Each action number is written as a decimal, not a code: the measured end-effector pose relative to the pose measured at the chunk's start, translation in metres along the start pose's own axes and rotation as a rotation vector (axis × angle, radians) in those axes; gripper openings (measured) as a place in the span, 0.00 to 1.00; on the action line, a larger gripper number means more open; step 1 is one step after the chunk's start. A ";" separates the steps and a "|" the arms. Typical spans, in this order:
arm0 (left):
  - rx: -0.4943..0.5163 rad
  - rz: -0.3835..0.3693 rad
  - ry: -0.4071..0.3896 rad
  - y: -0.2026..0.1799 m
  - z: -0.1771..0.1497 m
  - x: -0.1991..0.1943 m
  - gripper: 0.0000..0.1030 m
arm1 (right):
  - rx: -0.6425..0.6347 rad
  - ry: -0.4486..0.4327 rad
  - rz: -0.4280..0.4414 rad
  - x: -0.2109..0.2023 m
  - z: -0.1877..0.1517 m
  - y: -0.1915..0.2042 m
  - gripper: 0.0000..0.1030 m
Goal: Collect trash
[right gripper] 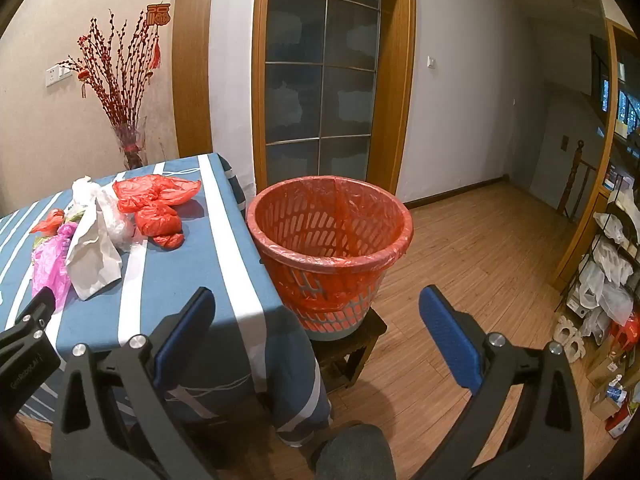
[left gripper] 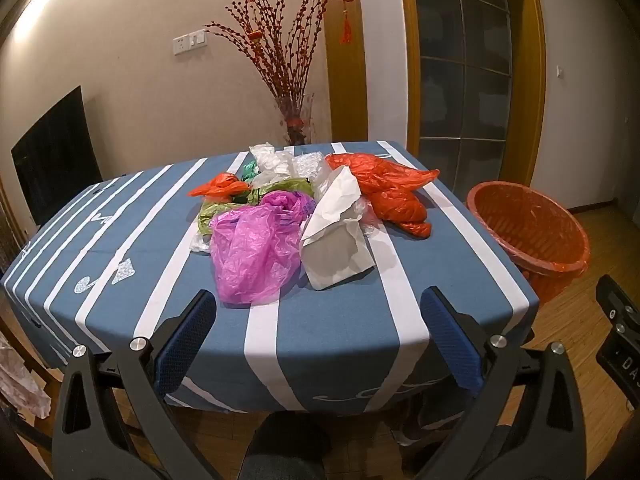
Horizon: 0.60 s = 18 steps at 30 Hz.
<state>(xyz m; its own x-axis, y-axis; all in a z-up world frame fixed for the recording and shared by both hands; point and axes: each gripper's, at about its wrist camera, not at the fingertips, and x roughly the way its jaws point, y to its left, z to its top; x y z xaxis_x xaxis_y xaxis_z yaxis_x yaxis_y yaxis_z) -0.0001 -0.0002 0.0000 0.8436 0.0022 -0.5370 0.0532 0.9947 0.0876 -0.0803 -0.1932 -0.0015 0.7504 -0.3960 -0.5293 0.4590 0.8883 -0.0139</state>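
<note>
While I hold both tongs wide apart and empty, the trash pile (left gripper: 296,216) of crumpled plastic bags and paper lies on the striped tablecloth (left gripper: 120,216) ahead of my left gripper (left gripper: 320,320). Rightward, the red-lined basket (right gripper: 330,248) stands just beyond my right gripper (right gripper: 316,316). No lettering is clearly readable.

A table (left gripper: 120,240) in a blue-and-white striped cloth stands on a wooden plank floor (right gripper: 480,248). Behind the table, a glass vase of red branches (left gripper: 280,60) stands against a beige wall (left gripper: 140,80). Right of the vase is a wood-framed frosted glass door (right gripper: 320,80).
</note>
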 end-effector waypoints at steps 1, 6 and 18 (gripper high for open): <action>-0.001 -0.001 0.000 0.000 0.000 0.000 0.98 | 0.000 -0.001 0.000 0.000 0.000 0.000 0.96; -0.004 -0.003 0.002 0.000 0.000 0.000 0.98 | -0.001 -0.003 0.000 -0.001 0.000 0.000 0.96; -0.005 -0.004 0.002 0.000 0.000 0.000 0.98 | -0.001 -0.002 -0.001 -0.001 0.000 0.001 0.96</action>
<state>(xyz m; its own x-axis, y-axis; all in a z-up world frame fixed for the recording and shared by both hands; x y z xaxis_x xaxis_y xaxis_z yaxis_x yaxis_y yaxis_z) 0.0000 0.0001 0.0000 0.8426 -0.0014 -0.5386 0.0538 0.9952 0.0816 -0.0803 -0.1919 -0.0011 0.7509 -0.3971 -0.5277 0.4590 0.8883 -0.0153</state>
